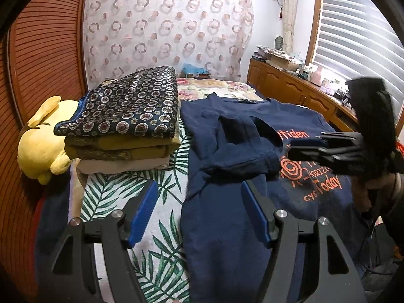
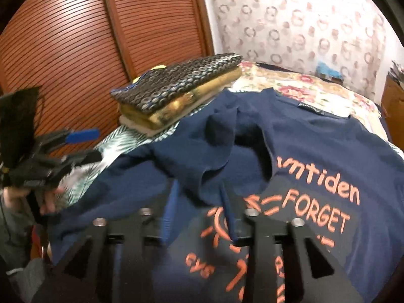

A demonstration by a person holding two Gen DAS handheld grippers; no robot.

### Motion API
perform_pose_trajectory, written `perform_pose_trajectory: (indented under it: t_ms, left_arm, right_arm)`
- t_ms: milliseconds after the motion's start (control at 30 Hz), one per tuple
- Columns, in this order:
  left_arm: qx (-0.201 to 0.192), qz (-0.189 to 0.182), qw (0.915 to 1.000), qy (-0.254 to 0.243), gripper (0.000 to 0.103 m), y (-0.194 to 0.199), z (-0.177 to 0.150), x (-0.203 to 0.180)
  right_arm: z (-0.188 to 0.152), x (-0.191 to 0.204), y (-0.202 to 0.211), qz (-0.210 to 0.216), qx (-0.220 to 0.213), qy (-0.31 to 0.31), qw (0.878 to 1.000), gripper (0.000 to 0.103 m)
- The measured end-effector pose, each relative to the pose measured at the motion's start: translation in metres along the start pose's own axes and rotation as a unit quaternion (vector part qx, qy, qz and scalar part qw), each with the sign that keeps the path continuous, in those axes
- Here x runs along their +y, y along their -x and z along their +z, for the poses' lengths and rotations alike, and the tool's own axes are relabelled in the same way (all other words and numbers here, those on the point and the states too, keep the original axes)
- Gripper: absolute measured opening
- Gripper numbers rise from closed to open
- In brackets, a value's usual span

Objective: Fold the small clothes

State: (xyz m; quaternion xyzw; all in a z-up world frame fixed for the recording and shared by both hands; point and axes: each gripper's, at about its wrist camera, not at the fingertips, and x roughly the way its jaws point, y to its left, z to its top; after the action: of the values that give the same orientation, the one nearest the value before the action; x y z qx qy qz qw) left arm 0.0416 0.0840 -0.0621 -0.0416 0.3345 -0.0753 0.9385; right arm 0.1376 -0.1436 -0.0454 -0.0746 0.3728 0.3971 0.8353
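Observation:
A navy T-shirt point(image 1: 227, 156) with orange lettering lies flat on the leaf-print bed cover point(image 1: 161, 247); one sleeve point(image 2: 217, 136) is folded in over the chest. My left gripper point(image 1: 198, 189) is open above the shirt's left edge, and its blue pads point(image 1: 141, 217) hold nothing. It also shows at the left of the right wrist view, as the left gripper point(image 2: 78, 144). My right gripper point(image 2: 199, 189) hovers over the orange print with its jaws apart, just short of the folded sleeve's hem, and no cloth is pinched between them. The right gripper point(image 1: 305, 146) looks blurred in the left wrist view.
A stack of folded clothes point(image 1: 121, 123) topped by a dark patterned piece sits at the shirt's left. A yellow plush toy point(image 1: 40, 146) lies beside the slatted wooden doors point(image 2: 75, 38). A wooden dresser point(image 1: 290, 88) runs along the right under a window blind.

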Motion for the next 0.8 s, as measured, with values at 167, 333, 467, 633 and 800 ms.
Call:
perform_pose_trajectory:
  t_ms: [167, 333, 467, 633, 800]
  left_arm:
    - [0.001, 0.0, 1.0, 0.001, 0.068, 0.0, -0.002, -0.002]
    - [0.003, 0.002, 1.0, 0.002, 0.068, 0.0, -0.002, 0.0]
    - [0.001, 0.004, 1.0, 0.006, 0.068, 0.002, -0.002, 0.002]
    - [-0.004, 0.004, 1.0, 0.006, 0.068, 0.003, 0.002, 0.004]
    - [0.002, 0.003, 1.0, 0.002, 0.068, -0.001, 0.003, 0.001]
  right_arm:
    - [0.009, -0.013, -0.036, -0.002, 0.036, -0.035, 0.999, 0.037]
    - [0.008, -0.012, -0.045, 0.03, 0.045, -0.049, 0.997, 0.005]
    - [0.006, 0.004, -0.022, 0.052, 0.012, -0.026, 0.998, 0.0]
    - [-0.009, 0.018, 0.008, 0.069, 0.003, -0.014, 0.998, 0.0]
    - [-0.032, 0.028, 0.014, 0.049, 0.027, 0.01, 0.998, 0.009]
